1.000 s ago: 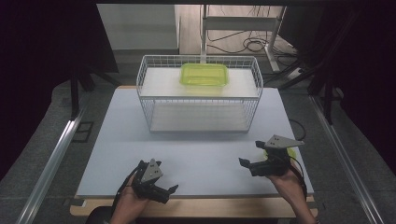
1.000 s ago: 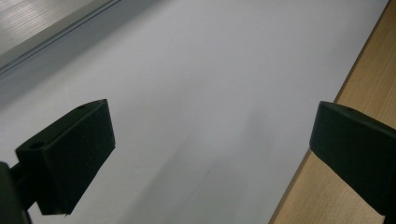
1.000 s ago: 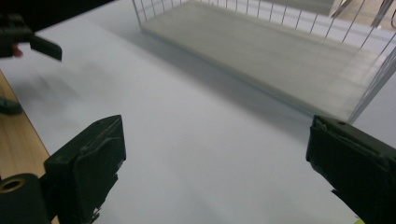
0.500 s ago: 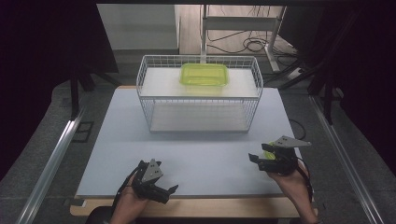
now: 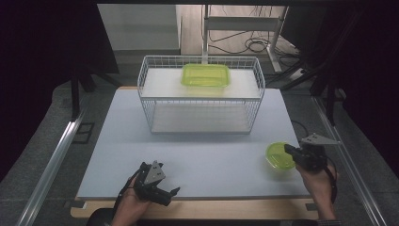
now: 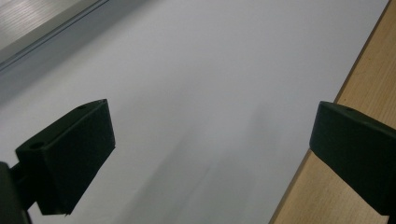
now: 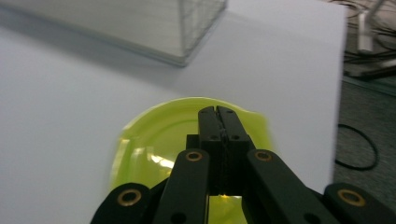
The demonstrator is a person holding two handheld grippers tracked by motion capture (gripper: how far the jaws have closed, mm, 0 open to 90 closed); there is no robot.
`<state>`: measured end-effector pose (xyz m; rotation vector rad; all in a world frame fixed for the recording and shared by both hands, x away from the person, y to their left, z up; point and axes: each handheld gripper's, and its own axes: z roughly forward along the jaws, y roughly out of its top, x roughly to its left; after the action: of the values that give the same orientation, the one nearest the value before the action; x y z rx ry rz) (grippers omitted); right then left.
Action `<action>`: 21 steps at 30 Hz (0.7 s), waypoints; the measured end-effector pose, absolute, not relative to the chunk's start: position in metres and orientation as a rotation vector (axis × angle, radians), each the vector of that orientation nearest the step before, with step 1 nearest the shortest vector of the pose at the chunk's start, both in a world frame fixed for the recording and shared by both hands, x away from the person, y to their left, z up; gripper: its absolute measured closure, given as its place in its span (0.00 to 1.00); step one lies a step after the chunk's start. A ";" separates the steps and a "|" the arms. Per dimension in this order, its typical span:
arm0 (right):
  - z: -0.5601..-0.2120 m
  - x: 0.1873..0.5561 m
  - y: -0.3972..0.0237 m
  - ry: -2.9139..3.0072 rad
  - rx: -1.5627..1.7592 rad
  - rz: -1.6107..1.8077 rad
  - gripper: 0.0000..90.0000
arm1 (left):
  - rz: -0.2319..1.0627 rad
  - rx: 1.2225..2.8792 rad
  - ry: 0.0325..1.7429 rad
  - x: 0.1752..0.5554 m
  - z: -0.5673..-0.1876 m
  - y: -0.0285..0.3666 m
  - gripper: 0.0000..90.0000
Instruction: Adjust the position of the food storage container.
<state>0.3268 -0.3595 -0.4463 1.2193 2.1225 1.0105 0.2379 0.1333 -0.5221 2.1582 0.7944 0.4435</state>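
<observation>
Green bowl (image 5: 279, 155) under shut right claw (image 5: 288, 150)

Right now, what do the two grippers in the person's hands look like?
Both are black. The left gripper and the right gripper each carry a grey three-cornered plate on top. The right one has black linkage bars with brass-coloured pivot rings and slim fingers; the left fingers are blocky black pads. A dark cable trails from each.

Lit evenly from above, glaring softly off the white table (image 5: 117, 141); fading to black toward the upper corners; blurring the wire basket (image 7: 196, 28) at the top edge.
</observation>
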 end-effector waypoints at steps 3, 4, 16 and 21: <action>-0.446 0.329 -0.373 2.082 1.264 1.000 0.99 | 0.444 2.158 0.797 0.238 -0.522 0.133 0.00; -0.447 0.330 -0.378 2.072 1.275 0.996 0.99 | 0.444 2.158 0.798 0.238 -0.522 0.133 0.00; -0.469 0.348 -0.402 2.048 1.367 0.927 0.99 | 0.444 2.164 0.799 0.239 -0.523 0.133 0.00; -0.473 0.349 -0.401 2.068 1.371 0.920 0.99 | 0.445 2.167 0.798 0.238 -0.523 0.132 0.00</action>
<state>0.3489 -0.4009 -0.4726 1.3709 2.0680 0.9204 0.2384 0.1324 -0.5233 2.1666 0.7977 0.4455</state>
